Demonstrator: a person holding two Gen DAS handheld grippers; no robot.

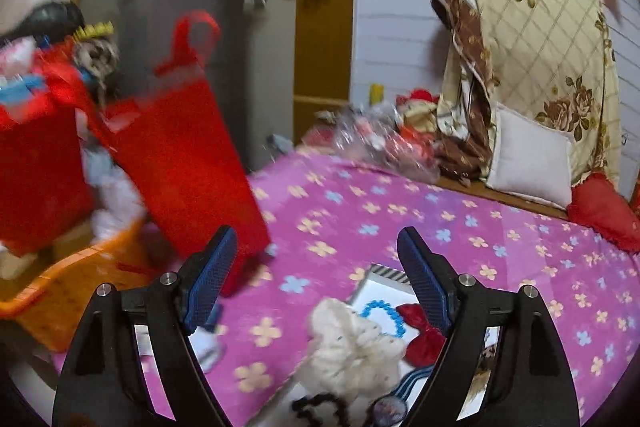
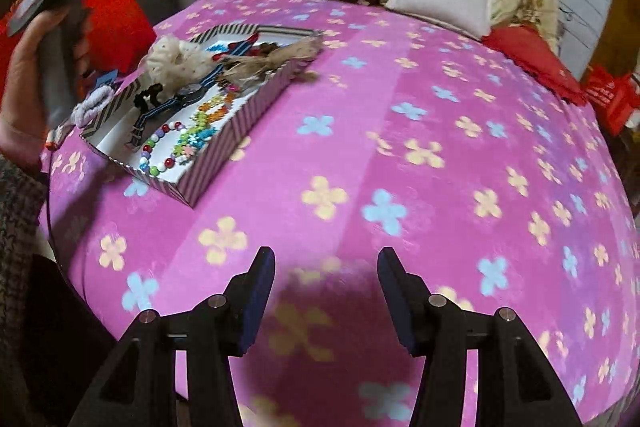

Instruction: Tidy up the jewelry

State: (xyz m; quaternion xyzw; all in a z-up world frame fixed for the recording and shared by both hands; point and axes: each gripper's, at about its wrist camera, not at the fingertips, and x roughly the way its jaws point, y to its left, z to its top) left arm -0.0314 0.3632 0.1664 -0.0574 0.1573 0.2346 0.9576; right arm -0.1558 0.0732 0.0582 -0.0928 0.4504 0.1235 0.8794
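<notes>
Holding both grippers empty, left gripper (image 1: 316, 267) spread wide, right gripper (image 2: 326, 291) half open. Jewelry sits in the striped tray (image 2: 224, 163) at ten o'clock in my right view. I'd approach slowly, picking one loose piece.

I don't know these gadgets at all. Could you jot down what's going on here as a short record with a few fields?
Surface: pink flowered bedcover
Container: striped tray, lying on the bedcover
In the tray: bead bracelet, striped-strap watch, cream scrunchie, red bow
Beside the tray: grey scrunchie, on the bedcover
Left hand-held gripper: open, empty, above the tray
Right hand-held gripper: open, empty, over bare bedcover
Background: red bag, white pillow
</notes>
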